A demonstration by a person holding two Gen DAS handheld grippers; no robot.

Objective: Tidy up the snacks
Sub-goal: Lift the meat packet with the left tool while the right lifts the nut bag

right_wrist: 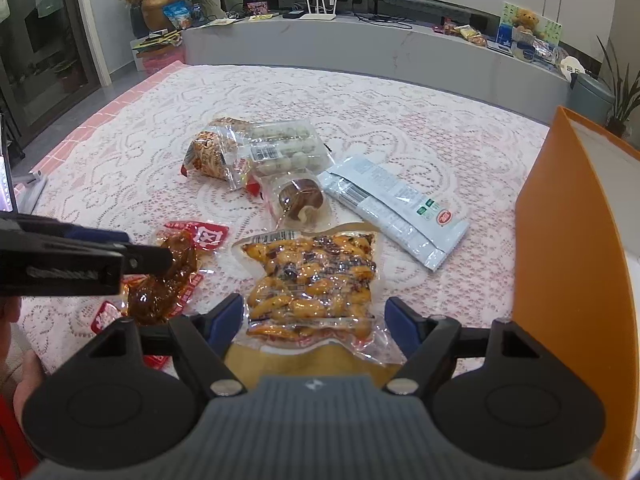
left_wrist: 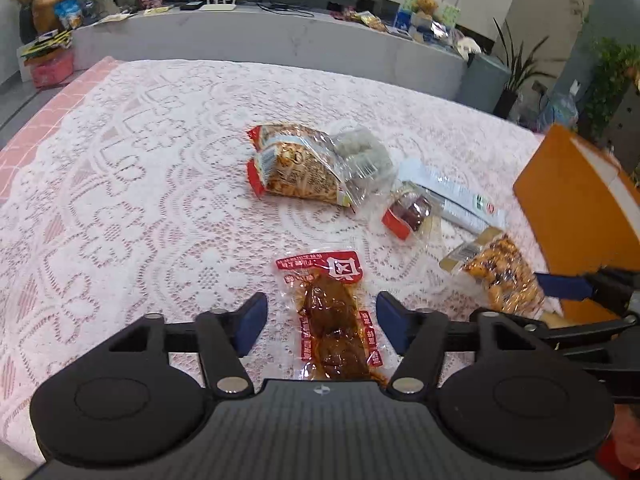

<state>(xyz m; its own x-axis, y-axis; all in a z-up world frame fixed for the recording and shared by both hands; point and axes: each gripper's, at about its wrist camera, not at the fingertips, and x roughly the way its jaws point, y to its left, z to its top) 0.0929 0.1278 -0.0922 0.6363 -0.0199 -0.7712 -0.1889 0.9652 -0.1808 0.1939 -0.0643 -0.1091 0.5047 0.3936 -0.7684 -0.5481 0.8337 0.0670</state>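
Note:
My left gripper [left_wrist: 322, 310] stands open low over a lace-covered table [left_wrist: 120, 200]. A red-edged sachet of dark brown braised snack [left_wrist: 332, 320] lies flat between its blue pads, with a gap on each side. My right gripper [right_wrist: 314, 312] is open too, astride a clear vacuum pack of orange-yellow pieces [right_wrist: 312, 280], [left_wrist: 504, 276]; its pads stand close to the pack's edges without pressing. From the right wrist, the left gripper [right_wrist: 160, 258] comes in at the left over the brown sachet [right_wrist: 168, 276].
Further back lie a red-trimmed snack bag [left_wrist: 296, 164], a clear tray of pale balls [right_wrist: 284, 148], a small packet with a dark cake [right_wrist: 300, 200] and a long white packet [right_wrist: 396, 208]. An orange box [right_wrist: 572, 240] stands at the right. A grey counter [right_wrist: 360, 52] runs behind.

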